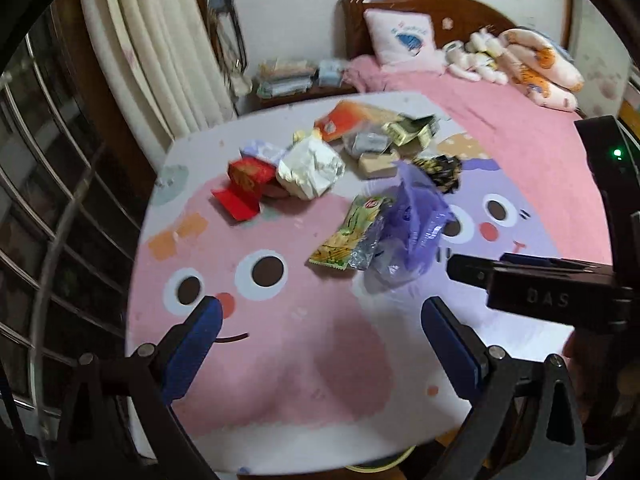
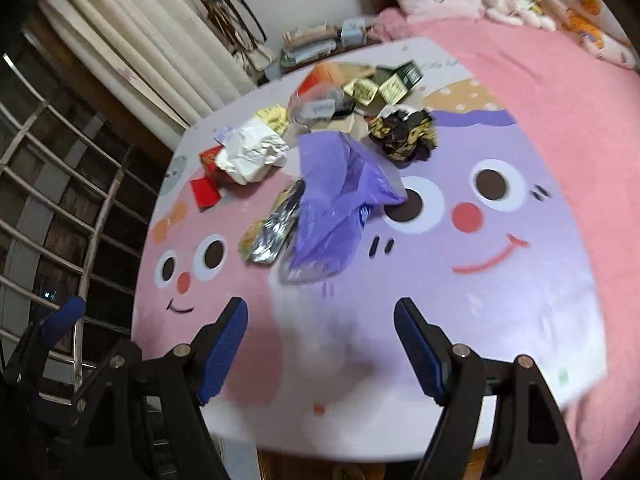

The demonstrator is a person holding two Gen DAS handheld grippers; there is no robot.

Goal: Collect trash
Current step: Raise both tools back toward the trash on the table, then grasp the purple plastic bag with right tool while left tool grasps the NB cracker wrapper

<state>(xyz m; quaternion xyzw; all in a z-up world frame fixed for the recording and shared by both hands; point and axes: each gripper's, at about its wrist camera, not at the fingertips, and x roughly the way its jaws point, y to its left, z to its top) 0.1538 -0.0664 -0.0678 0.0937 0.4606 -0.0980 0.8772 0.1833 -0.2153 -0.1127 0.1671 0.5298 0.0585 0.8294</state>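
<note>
Trash lies in a heap on the far half of the cartoon-face table mat: a purple plastic bag, a green snack wrapper, crumpled white paper, a red box, a black-and-gold wrapper, an orange packet and green-gold cartons. My left gripper hangs open over the near side of the mat, holding nothing. My right gripper is open and empty too, just short of the purple bag.
A bed with a pink cover adjoins the table's far and right sides, with a pillow and plush toys. A cream curtain and a barred window stand left. A nightstand with books is behind.
</note>
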